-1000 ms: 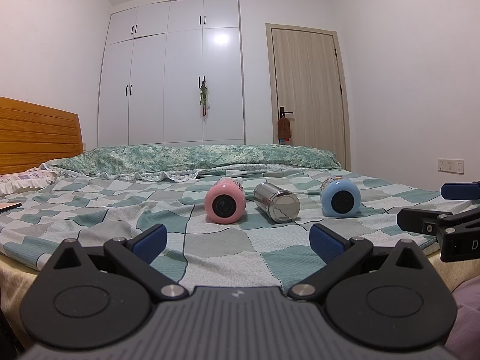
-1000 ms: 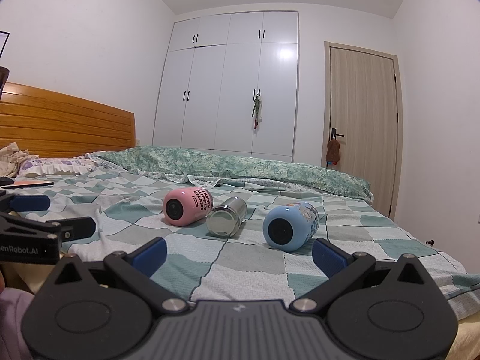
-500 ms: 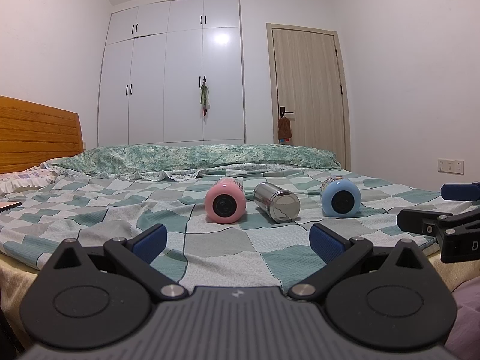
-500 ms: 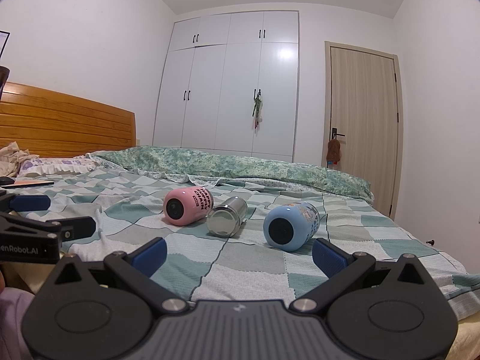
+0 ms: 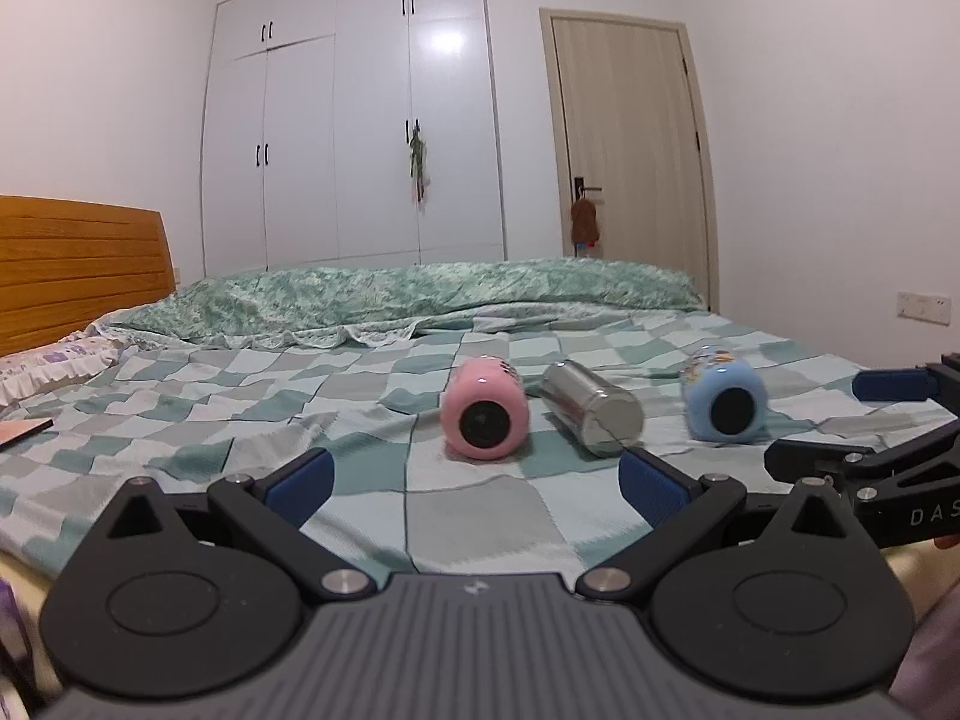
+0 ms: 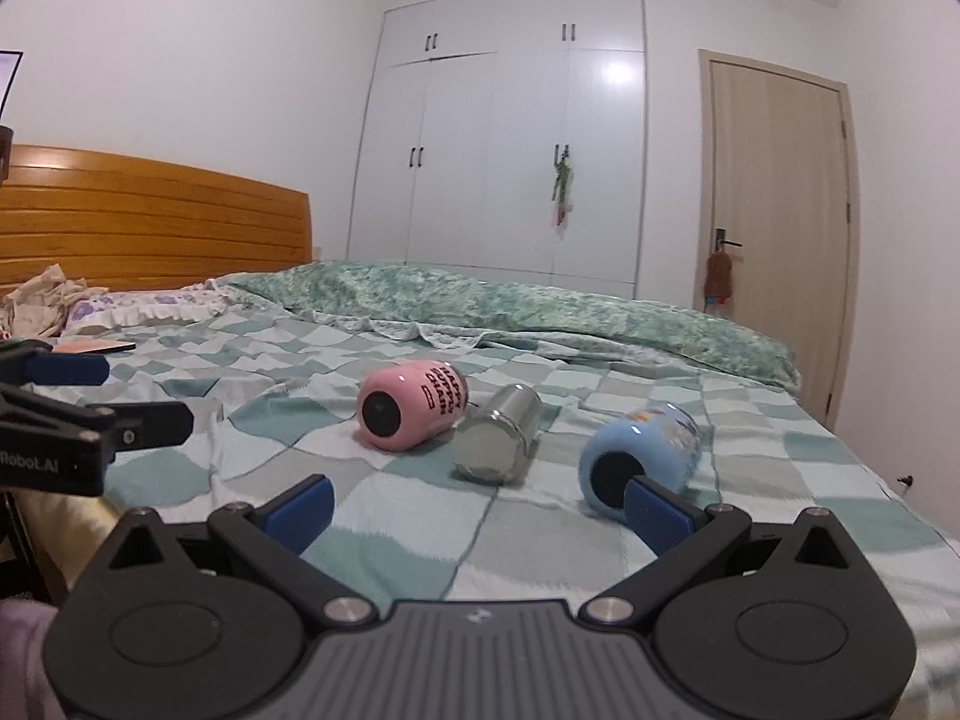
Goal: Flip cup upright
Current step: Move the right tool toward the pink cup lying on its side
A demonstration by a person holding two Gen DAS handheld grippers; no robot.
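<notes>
Three cups lie on their sides on the checked bedspread: a pink cup [image 5: 485, 408] [image 6: 411, 405], a steel cup [image 5: 591, 407] [image 6: 499, 441] and a blue cup [image 5: 723, 402] [image 6: 637, 462], their bottoms facing me. My left gripper [image 5: 477, 486] is open and empty, just short of the pink and steel cups. My right gripper [image 6: 477, 504] is open and empty, its right fingertip [image 6: 657, 510] in front of the blue cup. Each gripper shows at the edge of the other's view.
A rolled green quilt [image 5: 420, 294] lies across the far side of the bed. A wooden headboard [image 6: 150, 222] and pillows [image 6: 144, 306] are at the left. A flat pink object [image 6: 90, 347] lies near the pillows. White wardrobe [image 5: 360, 120] and door [image 5: 630, 150] stand behind.
Both grippers have moved forward toward the cups, which look larger now. The right gripper's right fingertip now overlaps the blue cup. The cups have not moved.
</notes>
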